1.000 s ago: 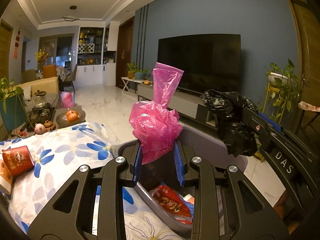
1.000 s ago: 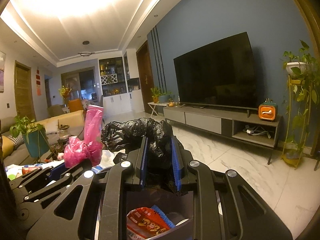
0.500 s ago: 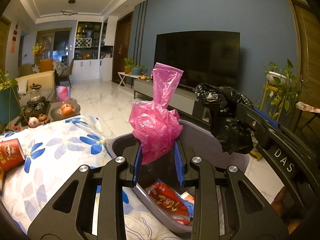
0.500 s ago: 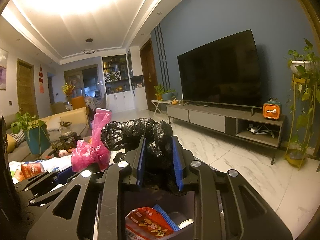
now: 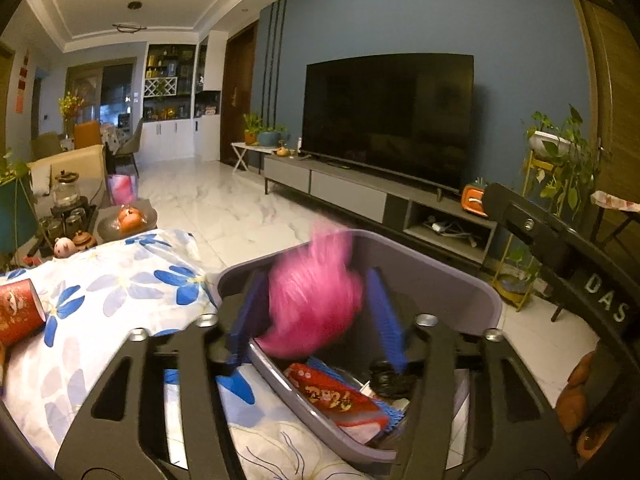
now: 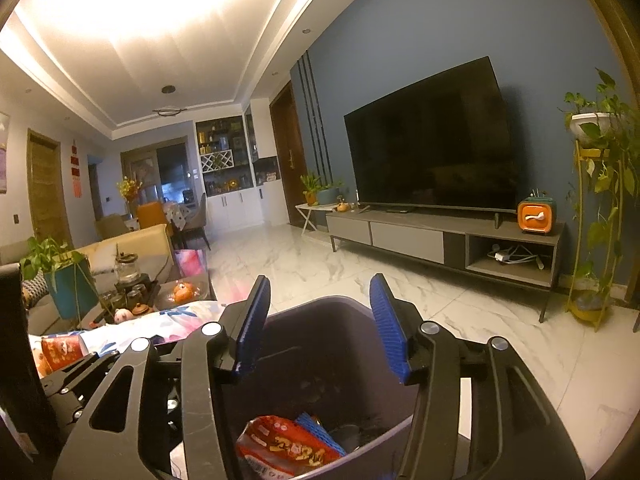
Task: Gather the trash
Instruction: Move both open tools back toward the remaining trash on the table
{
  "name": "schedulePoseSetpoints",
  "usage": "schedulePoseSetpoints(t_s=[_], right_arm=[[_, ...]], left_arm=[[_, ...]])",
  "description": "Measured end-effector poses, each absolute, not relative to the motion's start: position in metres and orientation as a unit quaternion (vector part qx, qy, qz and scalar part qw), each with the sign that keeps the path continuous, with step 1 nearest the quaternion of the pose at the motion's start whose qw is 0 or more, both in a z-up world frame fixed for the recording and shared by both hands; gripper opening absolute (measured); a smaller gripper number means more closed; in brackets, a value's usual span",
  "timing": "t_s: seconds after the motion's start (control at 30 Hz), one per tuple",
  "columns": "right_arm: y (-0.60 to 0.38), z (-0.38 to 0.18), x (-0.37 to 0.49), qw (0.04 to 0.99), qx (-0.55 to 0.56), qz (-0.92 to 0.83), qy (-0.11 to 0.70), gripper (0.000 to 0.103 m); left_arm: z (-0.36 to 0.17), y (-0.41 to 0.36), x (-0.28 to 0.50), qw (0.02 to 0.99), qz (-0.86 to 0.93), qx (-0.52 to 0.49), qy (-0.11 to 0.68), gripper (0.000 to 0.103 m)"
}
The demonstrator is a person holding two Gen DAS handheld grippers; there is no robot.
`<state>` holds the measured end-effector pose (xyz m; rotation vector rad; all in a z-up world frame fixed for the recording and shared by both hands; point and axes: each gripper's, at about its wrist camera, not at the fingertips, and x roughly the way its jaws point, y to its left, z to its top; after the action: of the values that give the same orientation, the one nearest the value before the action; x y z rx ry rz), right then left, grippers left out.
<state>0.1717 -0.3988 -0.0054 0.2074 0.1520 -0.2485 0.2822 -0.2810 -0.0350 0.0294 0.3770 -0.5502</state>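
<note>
A grey trash bin [image 5: 448,284] stands below both grippers; it also shows in the right wrist view [image 6: 320,308]. My left gripper [image 5: 316,320] is open above it, and a blurred pink plastic bag [image 5: 312,300] falls between its spread fingers into the bin. My right gripper [image 6: 320,328] is open and empty over the bin. A black bag [image 5: 390,378] lies inside with a red snack wrapper [image 5: 336,396], which also shows in the right wrist view [image 6: 280,446]. A red paper cup [image 5: 16,316] lies on the floral cloth.
The floral tablecloth [image 5: 112,300] covers the table left of the bin. A tea set [image 5: 68,216] and a fruit plate [image 5: 128,218] sit beyond it. A TV cabinet [image 6: 440,240] and a plant stand [image 6: 596,216] line the blue wall across marble floor.
Both grippers have opened. The pink bag has slipped down out of the left gripper toward the bin. The black bag has left the right gripper and lies in the bin.
</note>
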Motion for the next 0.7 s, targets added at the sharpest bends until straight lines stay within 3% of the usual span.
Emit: schedulePoseSetpoints(t_s=[0.2,0.43,0.7], right_arm=[[-0.392,-0.005,0.162,0.985,0.097,-0.123,0.075,0.055],[-0.377,-0.008,0.148,0.986,0.094,-0.117,0.077,0.067],[-0.348,-0.009,0.135,0.988,0.094,-0.098,0.08,0.08]], left_arm=[[-0.03,-0.258,0.271,0.955,-0.238,-0.006,0.179,0.074],[-0.02,-0.22,0.247,0.97,-0.173,-0.021,0.168,0.083],[-0.019,-0.168,0.214,0.982,-0.101,-0.024,0.161,0.087]])
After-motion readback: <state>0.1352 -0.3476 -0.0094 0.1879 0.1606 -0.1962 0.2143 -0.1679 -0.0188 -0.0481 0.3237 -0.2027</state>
